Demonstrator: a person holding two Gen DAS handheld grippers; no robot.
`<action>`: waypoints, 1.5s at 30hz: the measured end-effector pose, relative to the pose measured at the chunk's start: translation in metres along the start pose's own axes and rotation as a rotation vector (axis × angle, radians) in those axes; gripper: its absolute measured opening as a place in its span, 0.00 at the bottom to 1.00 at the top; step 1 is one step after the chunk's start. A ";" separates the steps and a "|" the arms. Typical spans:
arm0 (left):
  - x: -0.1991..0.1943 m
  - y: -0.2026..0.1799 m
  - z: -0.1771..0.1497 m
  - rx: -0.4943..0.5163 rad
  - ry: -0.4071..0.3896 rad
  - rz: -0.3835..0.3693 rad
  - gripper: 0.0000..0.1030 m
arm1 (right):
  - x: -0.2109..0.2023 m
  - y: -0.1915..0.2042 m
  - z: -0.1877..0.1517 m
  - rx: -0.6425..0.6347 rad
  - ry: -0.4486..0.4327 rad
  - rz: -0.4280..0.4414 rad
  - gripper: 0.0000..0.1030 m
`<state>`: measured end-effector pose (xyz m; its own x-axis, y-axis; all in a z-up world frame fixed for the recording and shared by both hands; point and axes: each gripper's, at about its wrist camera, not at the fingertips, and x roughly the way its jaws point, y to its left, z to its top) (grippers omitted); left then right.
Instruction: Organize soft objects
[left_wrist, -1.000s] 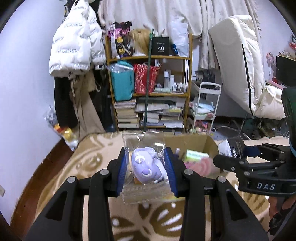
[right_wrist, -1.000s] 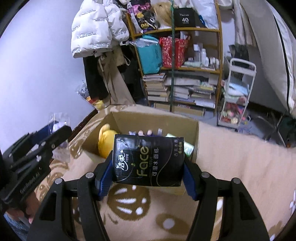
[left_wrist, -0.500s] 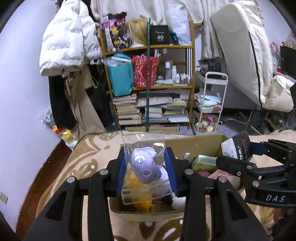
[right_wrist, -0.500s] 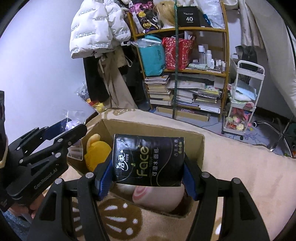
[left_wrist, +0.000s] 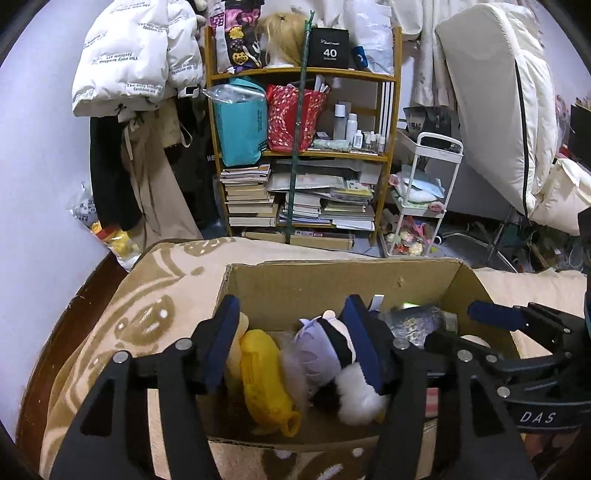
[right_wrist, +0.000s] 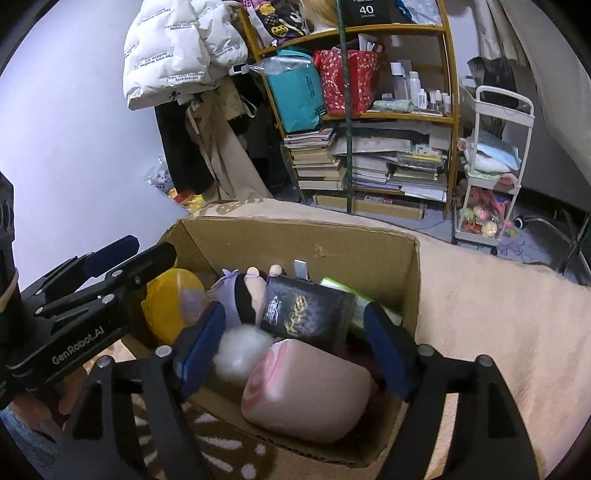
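Your left gripper hangs over the open brown cardboard box. Its jaws are opening, and the blue pads press on nothing. The small purple plush toy in its clear bag lies in the box under them, close to the right pad. A yellow soft toy lies at its 9 o'clock, and a white fluffy ball at its 5 o'clock.

Your right gripper hangs over the same box, with its jaws opening too. The black pack of paper tissues with gold letters lies in the box between the pads, which do not touch it. A round pink soft cushion lies at its 6 o'clock, near the front wall. A green pack peeks out at its 3 o'clock.

The box sits on a tan fuzzy blanket with brown and white marks.
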<state>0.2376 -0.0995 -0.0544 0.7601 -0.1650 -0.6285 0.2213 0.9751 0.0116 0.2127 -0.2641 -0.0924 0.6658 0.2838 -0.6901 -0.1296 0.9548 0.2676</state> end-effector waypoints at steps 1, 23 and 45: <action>-0.001 0.000 0.000 0.004 0.002 0.001 0.61 | -0.001 0.000 0.000 -0.001 0.000 -0.002 0.80; -0.098 0.007 -0.007 0.001 -0.073 0.045 0.86 | -0.087 0.020 -0.015 0.008 -0.091 -0.077 1.00; -0.230 0.017 -0.061 -0.002 -0.251 0.052 0.96 | -0.213 0.082 -0.066 -0.106 -0.311 -0.170 1.00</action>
<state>0.0288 -0.0354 0.0429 0.8983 -0.1463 -0.4143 0.1773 0.9835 0.0371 0.0123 -0.2405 0.0321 0.8735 0.0959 -0.4772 -0.0631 0.9944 0.0843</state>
